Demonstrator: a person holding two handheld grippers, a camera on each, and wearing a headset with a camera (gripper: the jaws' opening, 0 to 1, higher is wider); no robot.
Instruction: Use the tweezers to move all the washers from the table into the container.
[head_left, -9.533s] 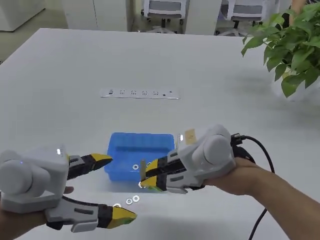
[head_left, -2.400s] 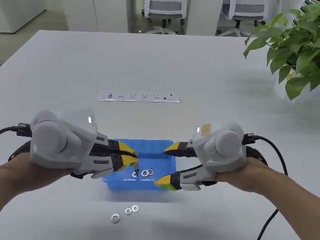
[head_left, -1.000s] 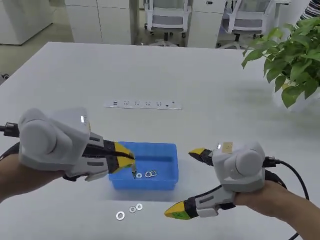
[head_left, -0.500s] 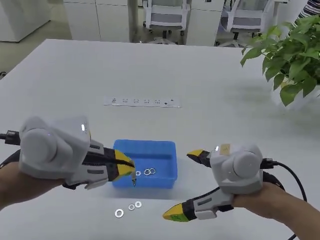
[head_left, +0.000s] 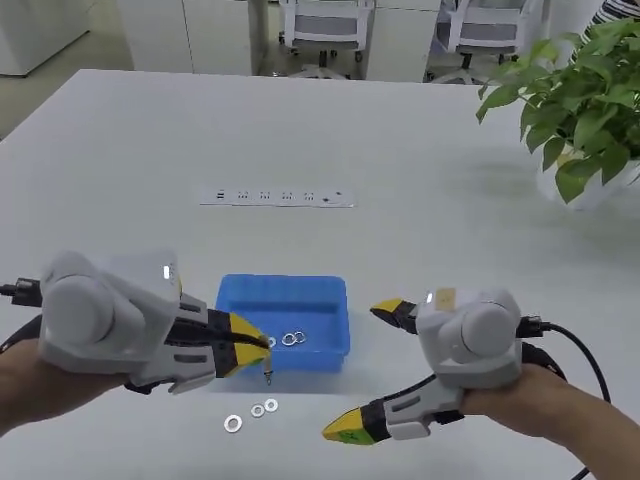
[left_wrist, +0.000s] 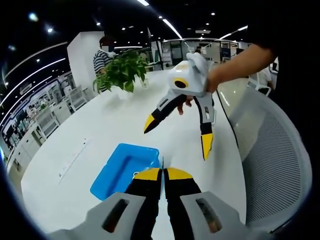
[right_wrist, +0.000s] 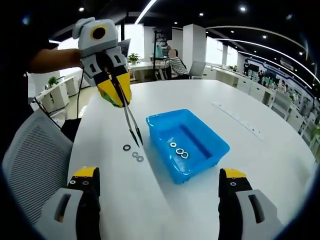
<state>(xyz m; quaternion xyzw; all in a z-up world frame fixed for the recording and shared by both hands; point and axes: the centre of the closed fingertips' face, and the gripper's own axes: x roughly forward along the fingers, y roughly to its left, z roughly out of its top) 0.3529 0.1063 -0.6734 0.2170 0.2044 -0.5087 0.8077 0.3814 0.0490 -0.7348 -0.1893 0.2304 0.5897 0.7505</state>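
Observation:
My left gripper (head_left: 258, 345) is shut on thin metal tweezers (head_left: 266, 374), whose tips hang just in front of the blue container (head_left: 300, 295). Three washers (head_left: 290, 339) lie inside the container. Three more washers (head_left: 257, 410) lie in a row on the white table, a little below and left of the tweezer tips. In the right gripper view the tweezers (right_wrist: 130, 120) point down close to the table washers (right_wrist: 135, 154), beside the container (right_wrist: 205, 145). My right gripper (head_left: 365, 370) is open and holds nothing, to the right of the container.
A white power strip (head_left: 278, 196) lies on the table beyond the container. A green potted plant (head_left: 580, 100) stands at the far right. Office chairs (head_left: 320, 25) stand behind the table's far edge. In the left gripper view a grey mesh chair (left_wrist: 275, 150) is at the right.
The tweezer tips have come out of the container and over its near edge, toward the washers on the table. The right gripper has stayed open in about the same place.

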